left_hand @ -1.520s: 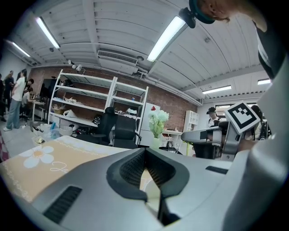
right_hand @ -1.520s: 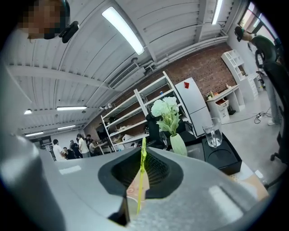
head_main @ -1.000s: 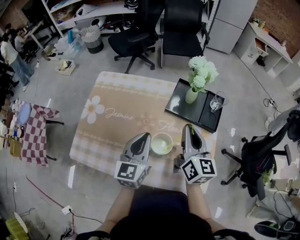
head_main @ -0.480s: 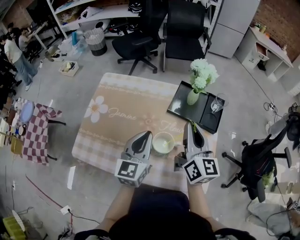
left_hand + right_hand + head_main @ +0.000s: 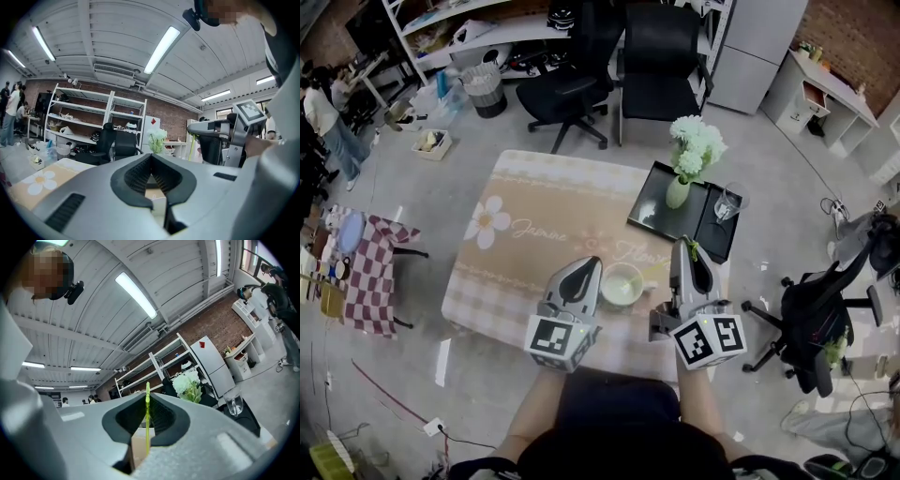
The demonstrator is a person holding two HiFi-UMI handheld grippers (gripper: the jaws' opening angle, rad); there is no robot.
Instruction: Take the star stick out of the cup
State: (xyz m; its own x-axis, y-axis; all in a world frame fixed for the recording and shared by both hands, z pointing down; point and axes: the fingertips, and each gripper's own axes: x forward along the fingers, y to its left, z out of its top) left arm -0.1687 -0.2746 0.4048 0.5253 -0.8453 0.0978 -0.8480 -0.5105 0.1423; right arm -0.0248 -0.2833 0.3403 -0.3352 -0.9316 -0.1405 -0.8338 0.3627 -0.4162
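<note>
The table (image 5: 534,187) carries the cup (image 5: 622,284) near its front edge. A black tray (image 5: 654,202) sits beyond the cup and to its right, well apart from it. The left gripper (image 5: 593,264) is just left of the cup, jaws together with nothing between them. The right gripper (image 5: 683,246), just right of the cup, is clamped on the thin green stick (image 5: 147,423), which is outside the cup.

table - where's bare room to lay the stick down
Widest bare stretch of the table: far and left, from the daisy print across to the black tray, which carries a vase and glass. Crowded at the near edge: cup between left gripper and right gripper, which holds the star stick.
</note>
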